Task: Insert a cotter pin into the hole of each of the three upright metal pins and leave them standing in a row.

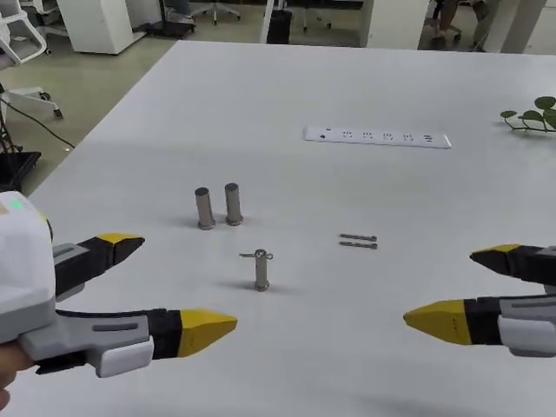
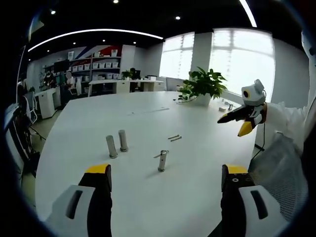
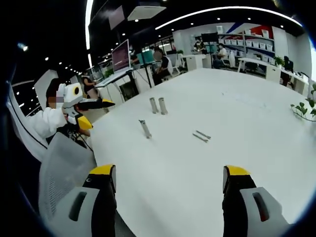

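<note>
Two bare metal pins (image 1: 205,208) (image 1: 233,204) stand upright side by side on the white table (image 1: 287,95). A third upright pin (image 1: 261,269) stands nearer me with a cotter pin (image 1: 256,255) through its top. Two loose cotter pins (image 1: 358,241) lie to the right. My left gripper (image 1: 178,282) is open at the near left, short of the pins. My right gripper (image 1: 456,287) is open at the near right. The left gripper view shows the pins (image 2: 116,143), the pinned one (image 2: 161,161) and the right gripper (image 2: 237,121). The right gripper view shows the pins (image 3: 158,105), the loose cotter pins (image 3: 200,136) and the left gripper (image 3: 91,113).
A white power strip (image 1: 378,136) lies flat beyond the pins. A leafy plant (image 1: 532,117) reaches in at the table's far right edge. Office chairs and cabinets stand on the floor past the far and left table edges.
</note>
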### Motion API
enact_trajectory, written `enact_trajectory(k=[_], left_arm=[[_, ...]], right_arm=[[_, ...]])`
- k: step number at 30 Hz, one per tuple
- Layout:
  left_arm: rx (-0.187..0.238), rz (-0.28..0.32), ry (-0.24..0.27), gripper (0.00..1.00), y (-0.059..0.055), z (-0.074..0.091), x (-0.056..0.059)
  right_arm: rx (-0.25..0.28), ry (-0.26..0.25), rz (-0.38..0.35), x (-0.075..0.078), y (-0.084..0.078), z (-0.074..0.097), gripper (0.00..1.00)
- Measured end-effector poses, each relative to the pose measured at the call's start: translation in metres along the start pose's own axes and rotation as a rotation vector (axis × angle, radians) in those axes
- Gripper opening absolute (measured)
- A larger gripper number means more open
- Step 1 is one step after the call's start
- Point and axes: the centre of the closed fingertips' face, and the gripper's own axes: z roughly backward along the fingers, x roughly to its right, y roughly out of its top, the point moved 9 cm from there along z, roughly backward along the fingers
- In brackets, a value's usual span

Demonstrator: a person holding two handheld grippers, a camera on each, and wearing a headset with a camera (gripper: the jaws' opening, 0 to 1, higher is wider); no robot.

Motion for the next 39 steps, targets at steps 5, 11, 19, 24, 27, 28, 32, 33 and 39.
enact_trajectory(k=[5,11,19,24,27,28,32,33,39], left_arm=[[-0.003,-0.015,0.029,0.91,0.009,-0.009,-0.009],[0.022,0.005,0.052,0.91,0.021,-0.022,-0.021],[-0.016,-0.026,0.083,0.91,0.033,-0.041,-0.044],[-0.067,-0.074,0.107,0.86,0.039,-0.049,-0.057],[-0.075,-0.079,0.125,0.82,0.043,-0.054,-0.065],[-0.082,-0.065,0.127,0.8,0.044,-0.057,-0.068],[-0.096,-0.073,0.138,0.75,0.046,-0.067,-0.078],[-0.103,-0.077,0.138,0.74,0.045,-0.071,-0.08],[-0.152,-0.117,0.126,0.67,0.045,-0.088,-0.092]], right_arm=[[-0.018,-0.021,-0.029,0.006,-0.008,0.009,0.93],[-0.032,-0.022,-0.077,0.009,-0.019,0.016,0.95],[-0.034,-0.062,-0.135,0.015,-0.033,0.026,0.97],[-0.011,-0.081,-0.164,0.016,-0.036,0.033,0.96],[-0.019,-0.084,-0.171,0.016,-0.038,0.035,0.95],[-0.019,-0.093,-0.173,0.017,-0.039,0.036,0.95],[-0.012,-0.102,-0.194,0.021,-0.04,0.038,0.94],[-0.011,-0.104,-0.196,0.021,-0.04,0.038,0.94],[-0.016,-0.115,-0.212,0.022,-0.043,0.038,0.93]])
